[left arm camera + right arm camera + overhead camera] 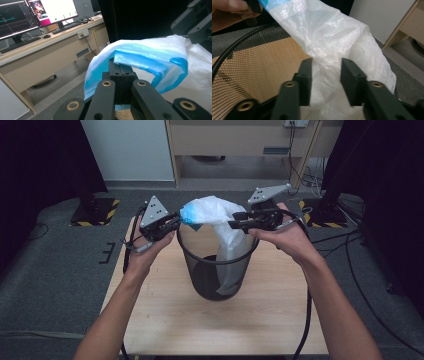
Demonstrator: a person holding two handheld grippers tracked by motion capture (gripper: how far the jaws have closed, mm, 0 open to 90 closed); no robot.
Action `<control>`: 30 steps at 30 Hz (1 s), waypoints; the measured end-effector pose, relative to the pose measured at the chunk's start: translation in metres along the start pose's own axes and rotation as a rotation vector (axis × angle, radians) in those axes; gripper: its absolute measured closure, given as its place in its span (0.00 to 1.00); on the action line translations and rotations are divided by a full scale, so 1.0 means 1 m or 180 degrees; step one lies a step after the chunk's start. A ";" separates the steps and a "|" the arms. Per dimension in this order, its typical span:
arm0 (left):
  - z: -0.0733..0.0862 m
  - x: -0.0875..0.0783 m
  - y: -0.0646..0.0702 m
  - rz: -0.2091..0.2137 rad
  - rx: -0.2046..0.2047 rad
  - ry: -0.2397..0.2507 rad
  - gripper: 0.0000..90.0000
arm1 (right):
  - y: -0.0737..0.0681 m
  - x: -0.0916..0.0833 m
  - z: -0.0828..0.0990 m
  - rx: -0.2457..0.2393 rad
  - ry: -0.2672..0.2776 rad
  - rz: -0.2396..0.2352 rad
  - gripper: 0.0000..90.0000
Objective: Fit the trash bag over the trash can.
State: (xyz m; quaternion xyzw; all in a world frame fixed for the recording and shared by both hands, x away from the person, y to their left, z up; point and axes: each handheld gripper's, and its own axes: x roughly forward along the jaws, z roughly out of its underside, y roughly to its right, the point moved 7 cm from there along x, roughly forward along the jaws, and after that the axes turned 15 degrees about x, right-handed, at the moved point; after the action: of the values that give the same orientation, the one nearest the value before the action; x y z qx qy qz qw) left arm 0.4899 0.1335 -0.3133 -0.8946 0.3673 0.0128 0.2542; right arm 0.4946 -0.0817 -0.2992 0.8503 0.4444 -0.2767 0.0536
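A black mesh wastebasket (206,280) stands in the middle of the wooden table (200,325). A white plastic bag (220,212) with a blue hem hangs partly into it, its top held above the rim. My left gripper (178,218) is shut on the blue hem (140,56) at the left side of the rim; its jaws (121,68) meet tight. My right gripper (234,224) sits at the right of the rim. It is open (325,75), with the white bag (324,35) running loosely between its jaws. The basket's mesh wall (262,60) curves to their left.
A desk (50,47) with monitors (52,10) and keyboards stands beyond the table. Black stands on yellow-striped bases (95,212) flank the far corners. Cables (306,320) trail off the table's right side. A wooden cabinet (240,140) is at the back.
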 end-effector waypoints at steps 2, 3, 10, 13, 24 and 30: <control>0.000 0.000 0.000 0.0005 -0.0004 0.0005 1.00 | 0.000 0.003 -0.002 -0.0007 0.0015 0.0030 0.56; -0.001 0.000 0.000 0.0004 0.0009 0.0017 1.00 | -0.001 0.005 -0.003 -0.0003 0.0029 0.0036 0.54; -0.001 -0.002 -0.003 0.0007 -0.0034 0.0048 1.00 | -0.003 0.018 -0.005 -0.0051 -0.0003 0.0072 0.60; -0.002 -0.002 -0.008 -0.0013 0.0032 0.0118 1.00 | -0.003 0.020 -0.004 -0.0050 -0.0054 0.0043 0.91; 0.007 -0.002 -0.025 0.0054 -0.0223 0.0164 1.00 | 0.013 0.003 -0.001 0.0152 -0.0010 0.0081 1.00; 0.009 -0.014 -0.040 -0.0037 -0.0317 0.0217 1.00 | 0.026 -0.006 0.006 0.0236 -0.0035 0.0161 1.00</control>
State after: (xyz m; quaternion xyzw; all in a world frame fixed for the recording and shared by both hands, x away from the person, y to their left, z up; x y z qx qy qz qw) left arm 0.5081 0.1707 -0.3003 -0.9082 0.3694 -0.0009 0.1967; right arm 0.5098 -0.1036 -0.3048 0.8612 0.4119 -0.2962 0.0314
